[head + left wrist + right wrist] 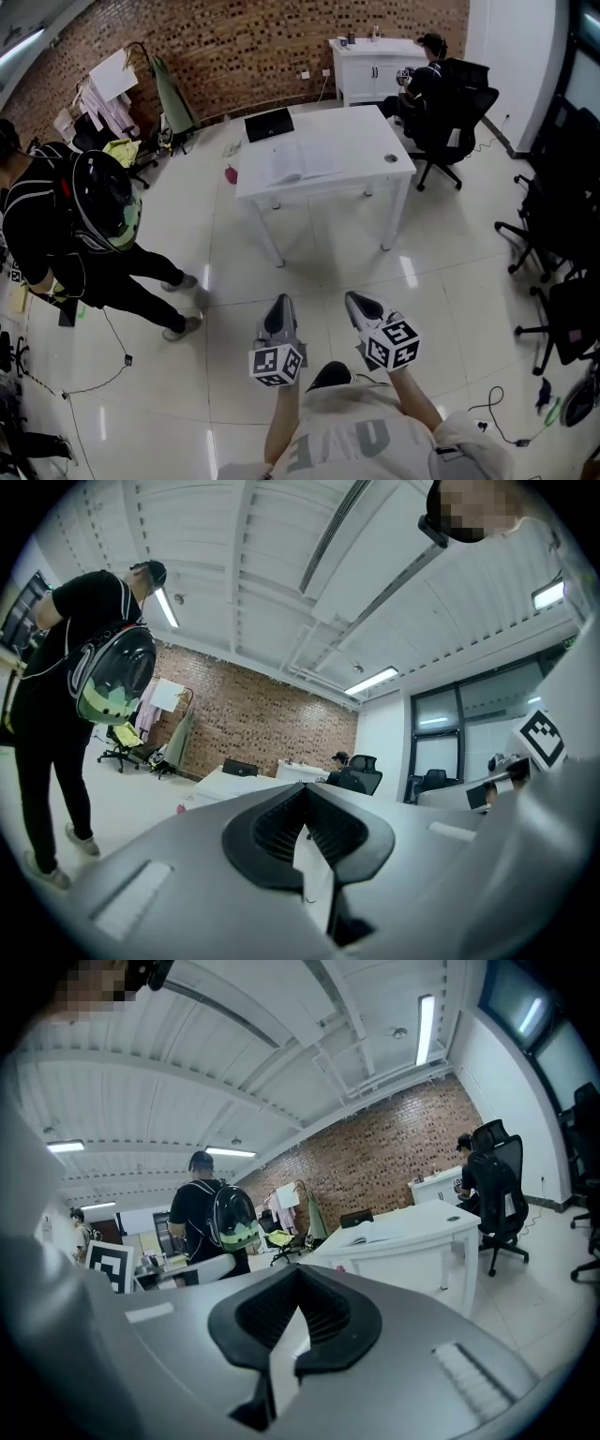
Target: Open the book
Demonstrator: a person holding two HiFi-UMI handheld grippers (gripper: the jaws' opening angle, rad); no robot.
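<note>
A pale grey T-shirt [330, 437] with large faint lettering is showing at six o'clock in the head view. The left claw [279, 304] and right claw [360, 302] are showing smooth grey shells. Each is carrying a black-and-white marker cube [277, 364] behind it. Black ribbed pads [275, 829] are lining the jaws.

1. Left gripper [279, 307] points toward 12 o'clock, its jaws pressed together with nothing between them.
2. Right gripper [362, 306], at its 3 o'clock, aims toward 11 o'clock, jaws likewise together, empty.
3. Left forearm [281, 422] and right forearm [419, 401] extend forward.
</note>
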